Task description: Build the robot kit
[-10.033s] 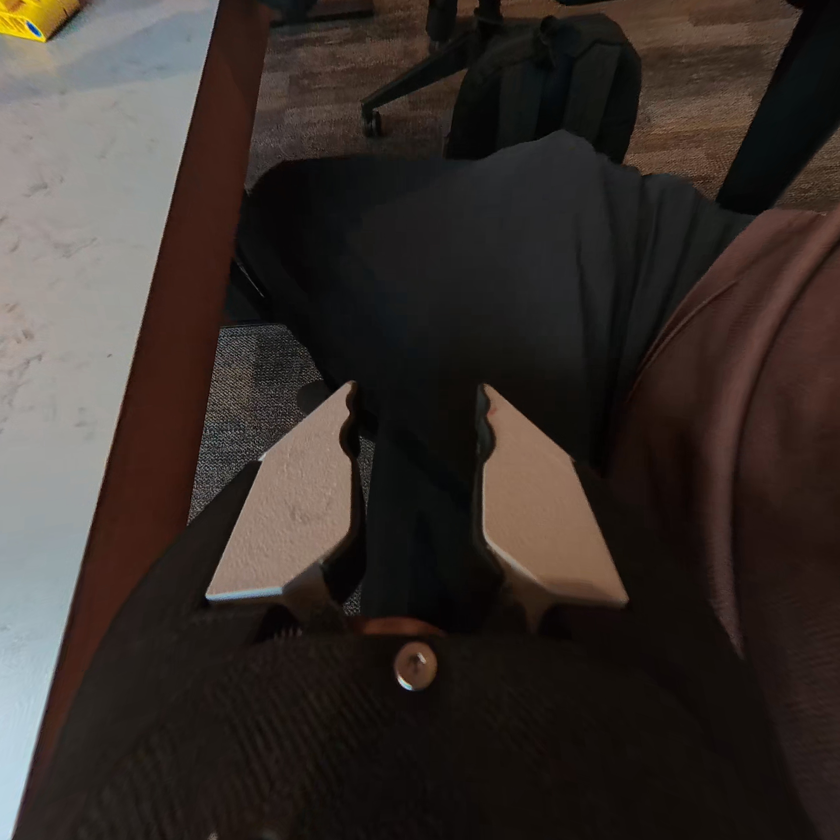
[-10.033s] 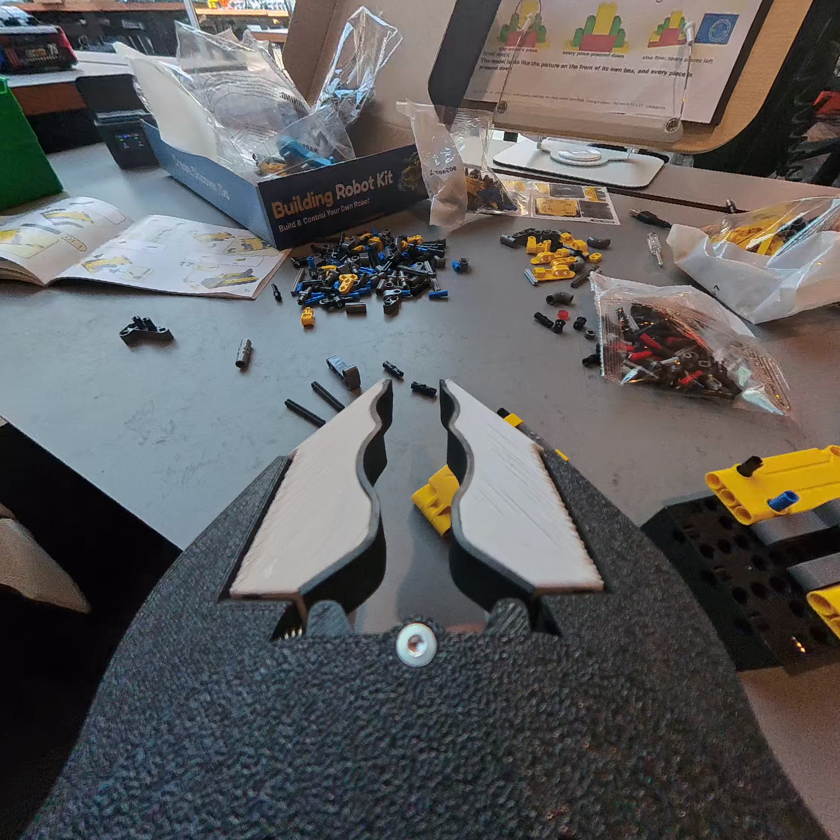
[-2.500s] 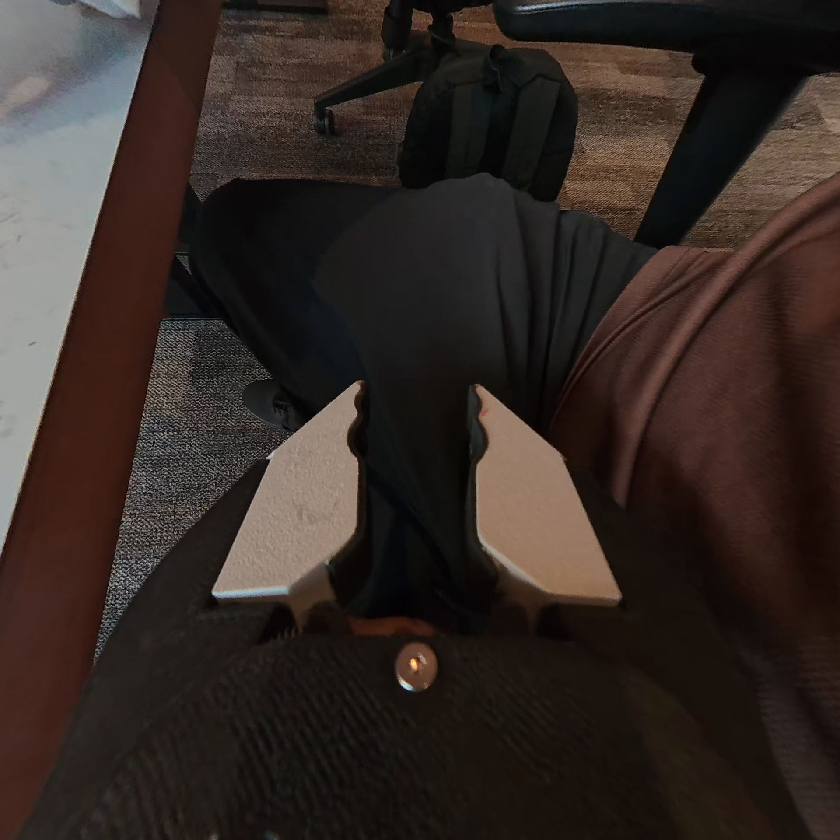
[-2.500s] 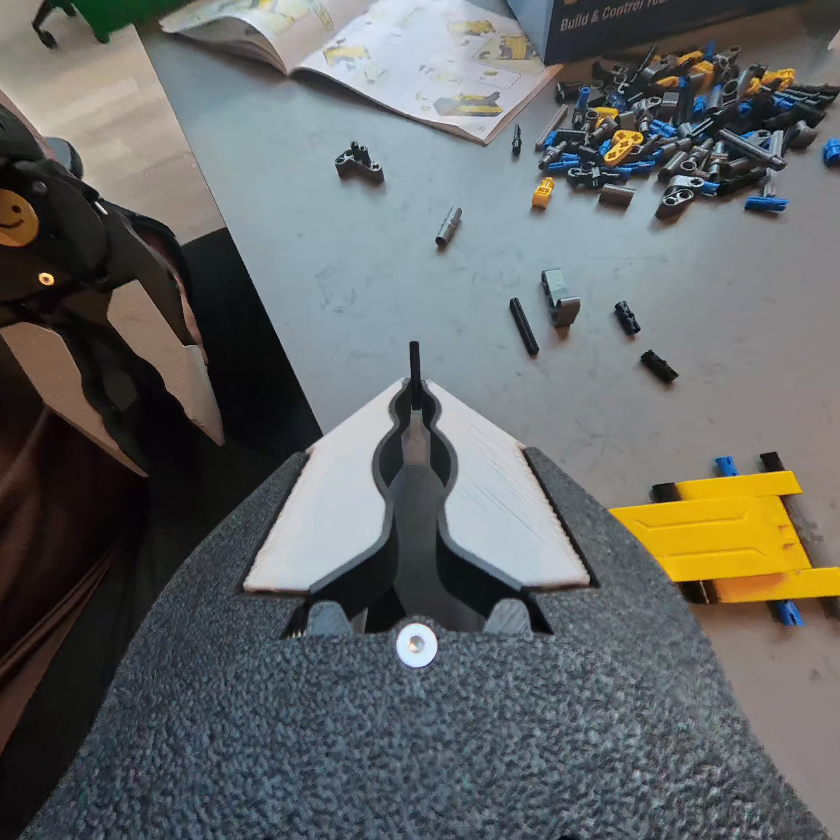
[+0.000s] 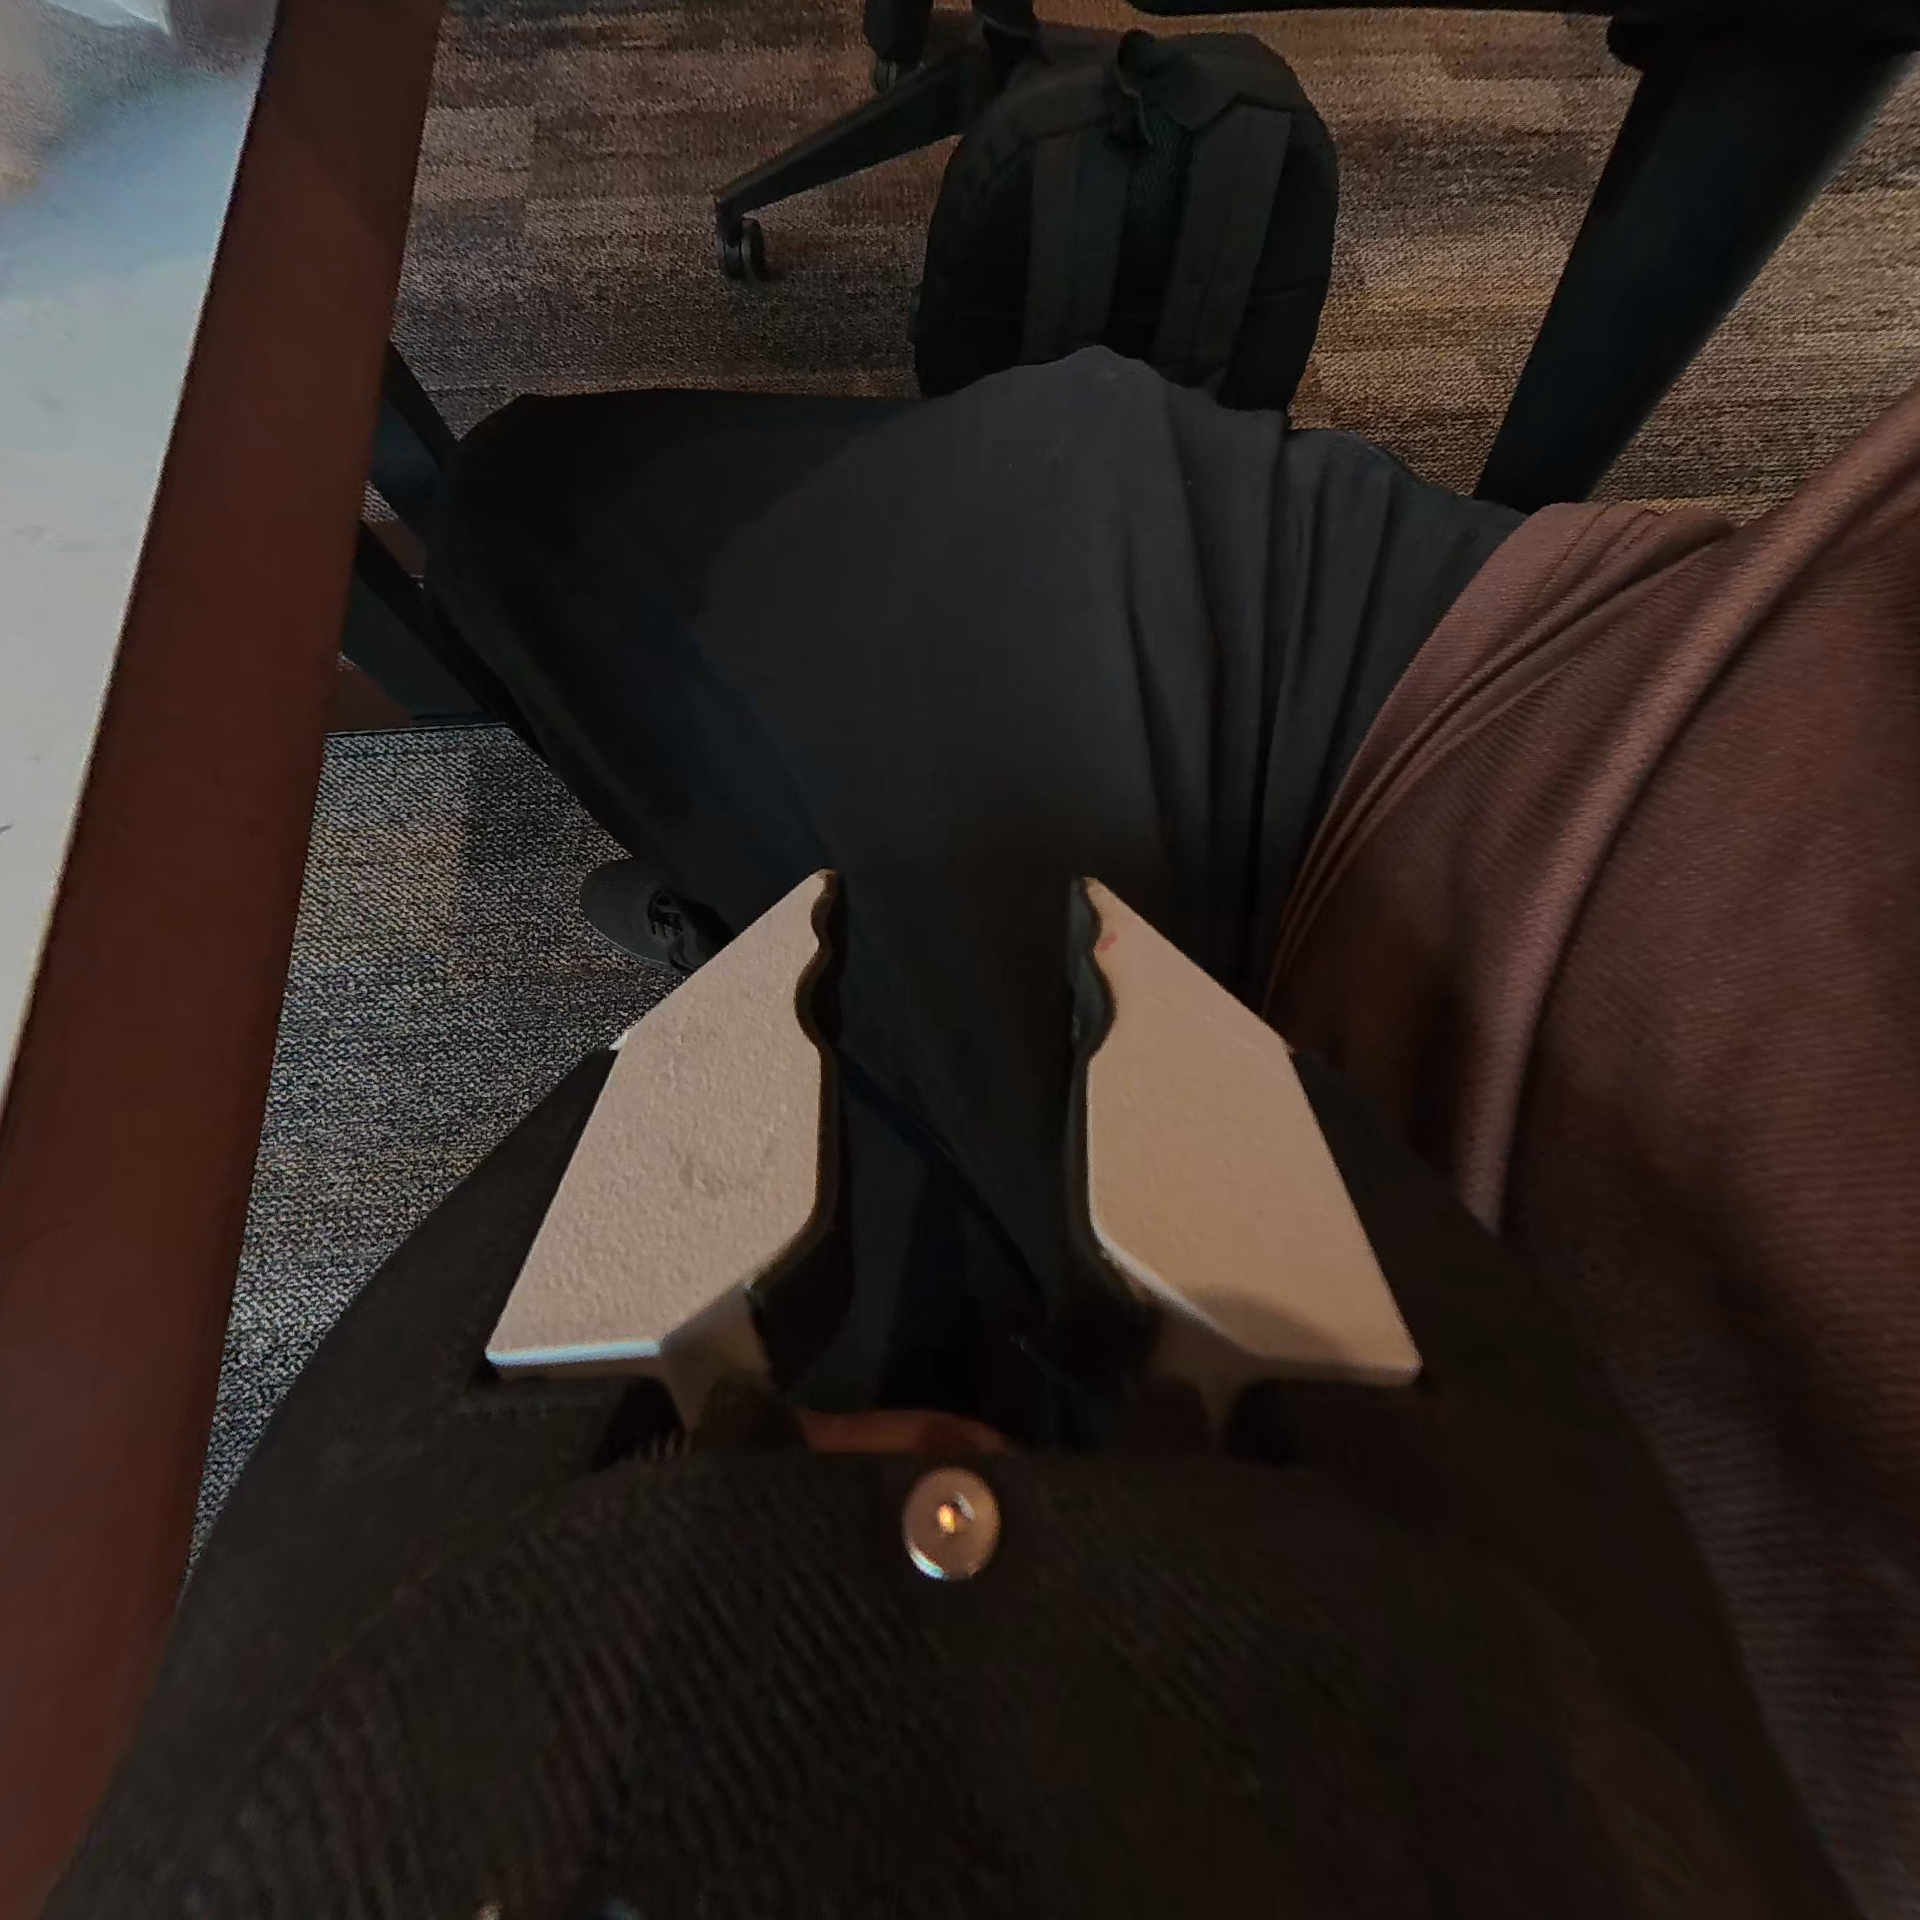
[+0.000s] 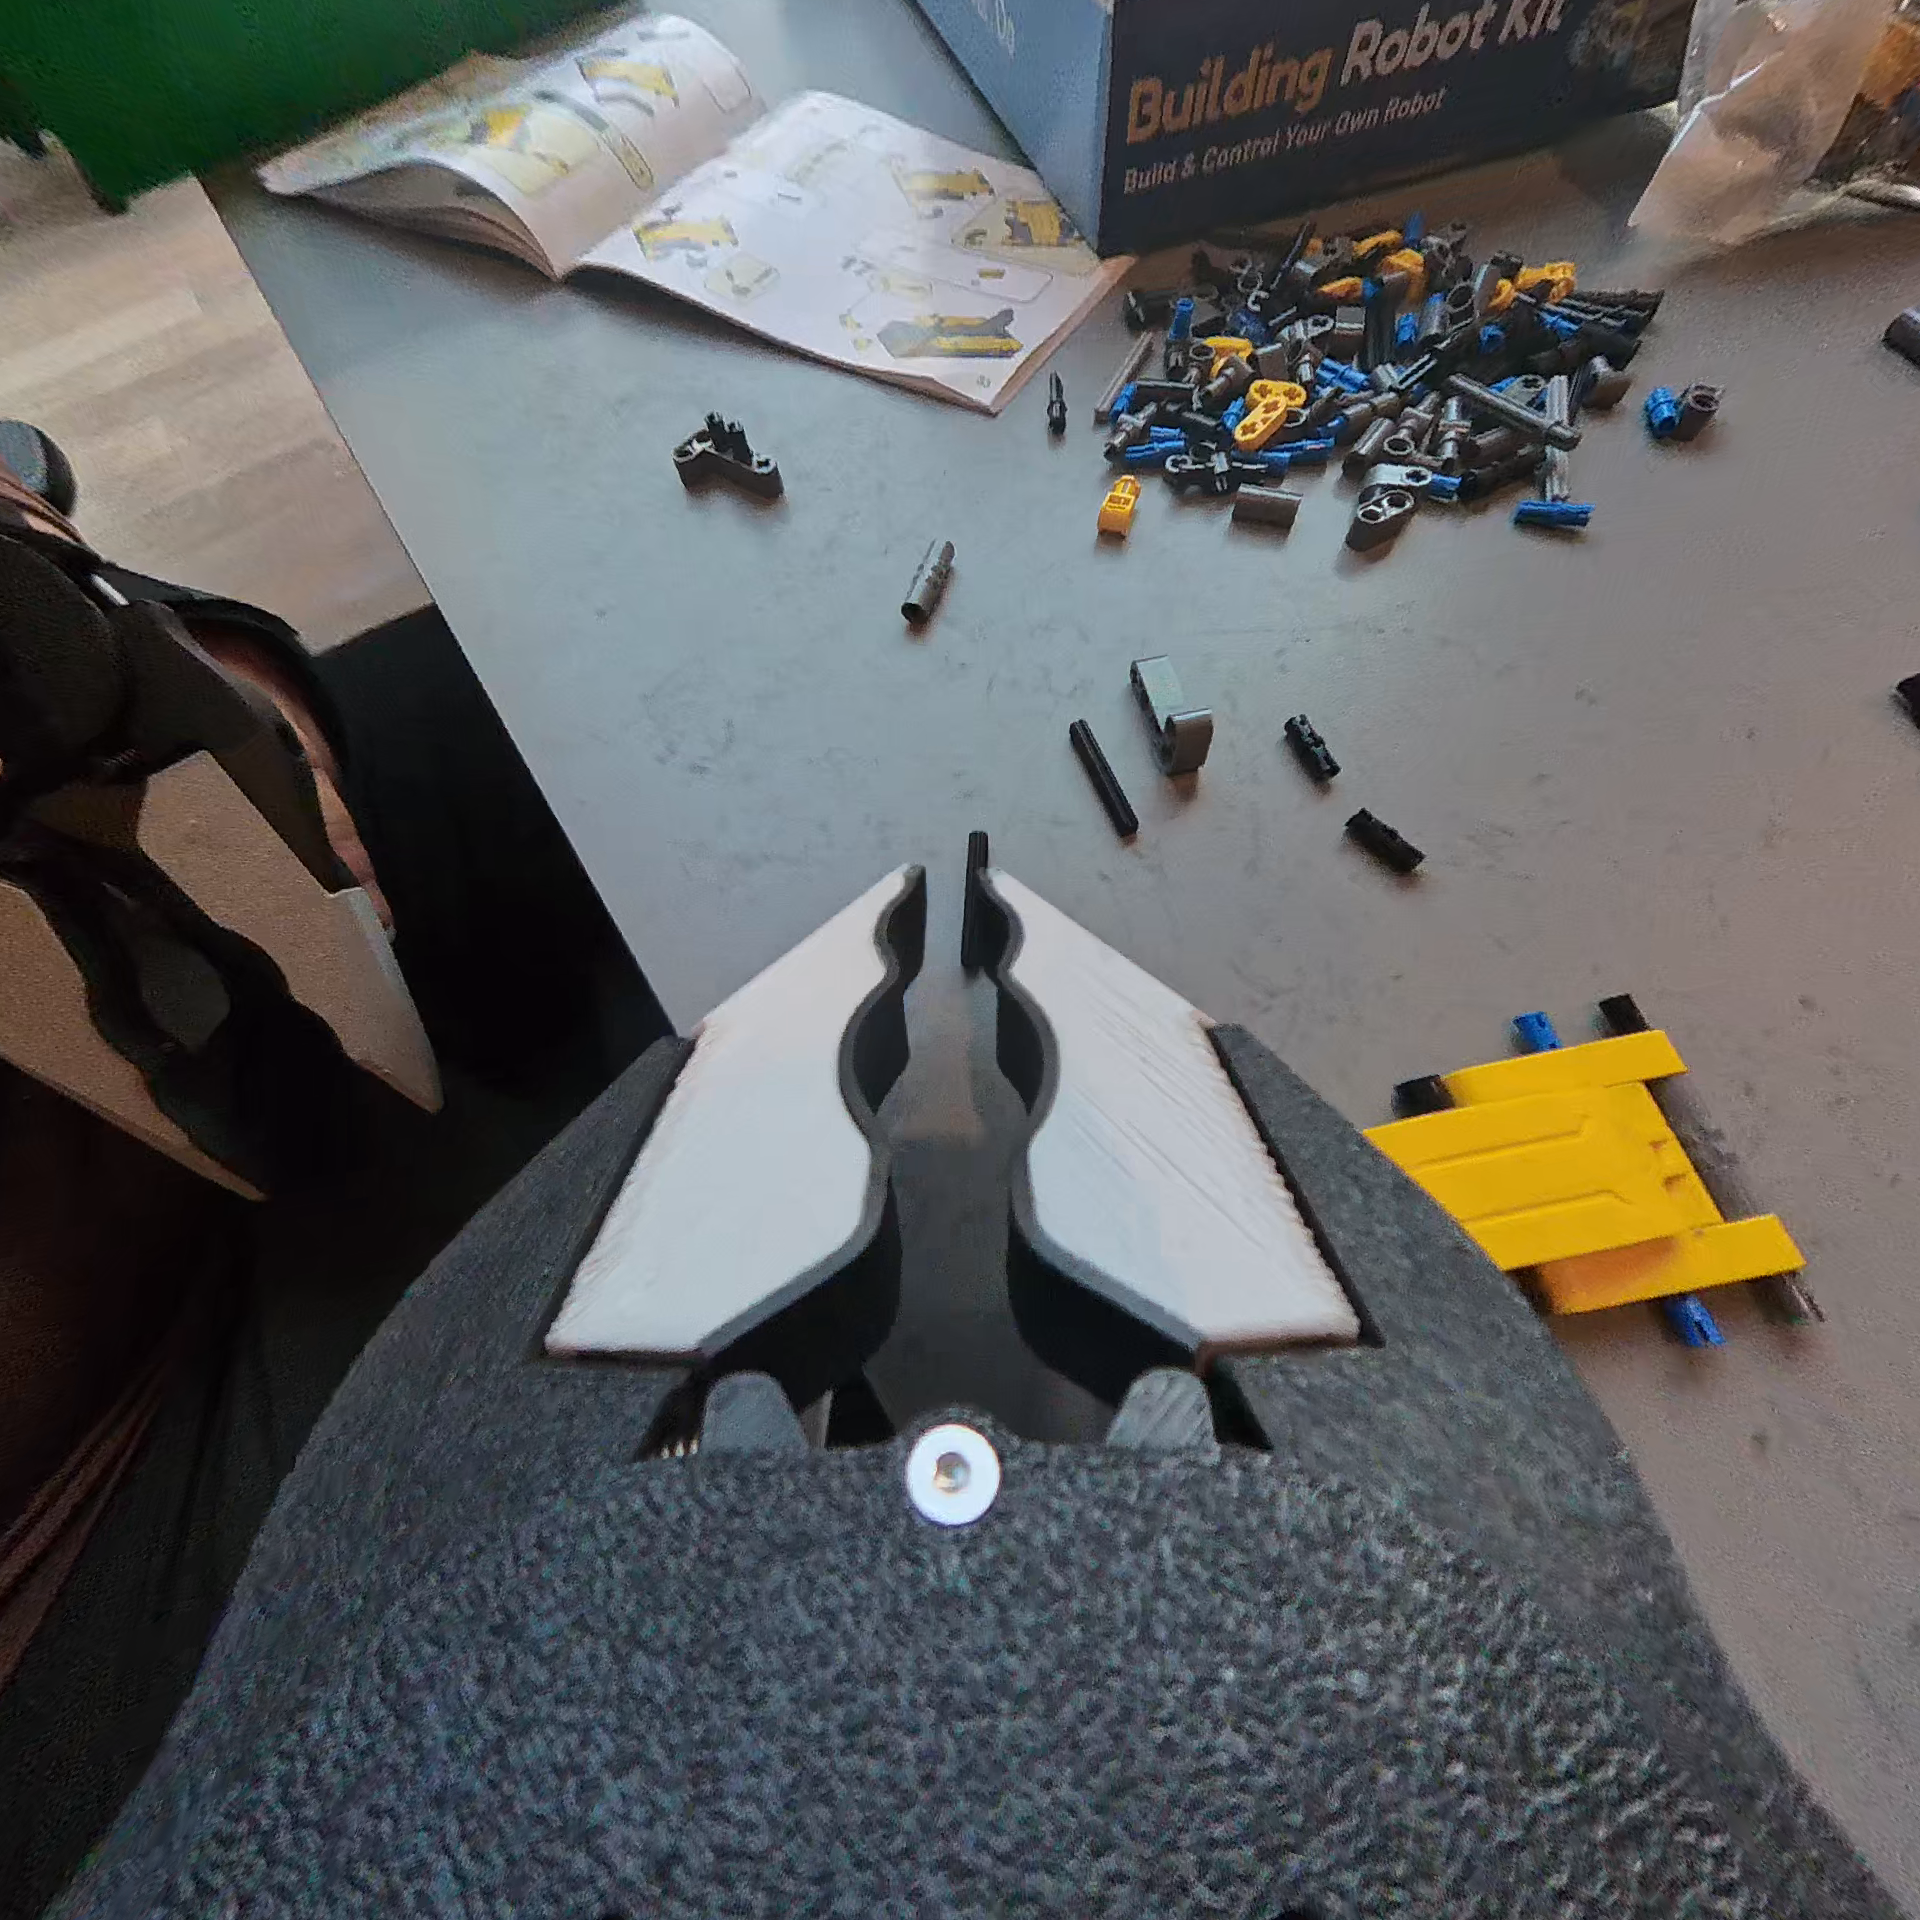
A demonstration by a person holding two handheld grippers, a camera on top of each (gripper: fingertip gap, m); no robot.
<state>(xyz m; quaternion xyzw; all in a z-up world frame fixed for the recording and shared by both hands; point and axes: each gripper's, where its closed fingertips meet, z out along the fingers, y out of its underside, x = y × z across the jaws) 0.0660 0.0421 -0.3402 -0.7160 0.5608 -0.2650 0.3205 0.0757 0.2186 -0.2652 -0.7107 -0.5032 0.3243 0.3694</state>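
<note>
Holding: right gripper [image 6: 951, 878] has a short black axle [image 6: 975, 904] standing between its tips; the jaws are narrowly parted, the axle lies against the right finger, and a sliver of gap shows on its left side.
Position, right: over the near edge of the grey worktop [image 6: 727, 675].
Nearest parts: a longer black axle [image 6: 1103, 764], a grey connector [image 6: 1174, 701] and two black pins [image 6: 1311, 746] [image 6: 1384, 840] lie just ahead, each apart from the others.
Right side: yellow panel assembly [image 6: 1579, 1174] with black and blue pins, flat on the worktop.
Farther: grey sleeve [image 6: 928, 582], black bracket [image 6: 727, 468], a pile of mixed pieces [image 6: 1382, 384], an open instruction booklet [image 6: 790, 197], a dark blue kit box [image 6: 1351, 104].
Left gripper [image 5: 956, 894]: jaws spread wide, holding nothing, off the worktop above the person's dark trousers [image 5: 987, 623].
Left surroundings: brown garment [image 5: 1610, 935] to its right, worktop edge [image 5: 208, 623] to its left, carpet [image 5: 395, 1039] below, black backpack [image 5: 1122, 197] on the floor beyond.
</note>
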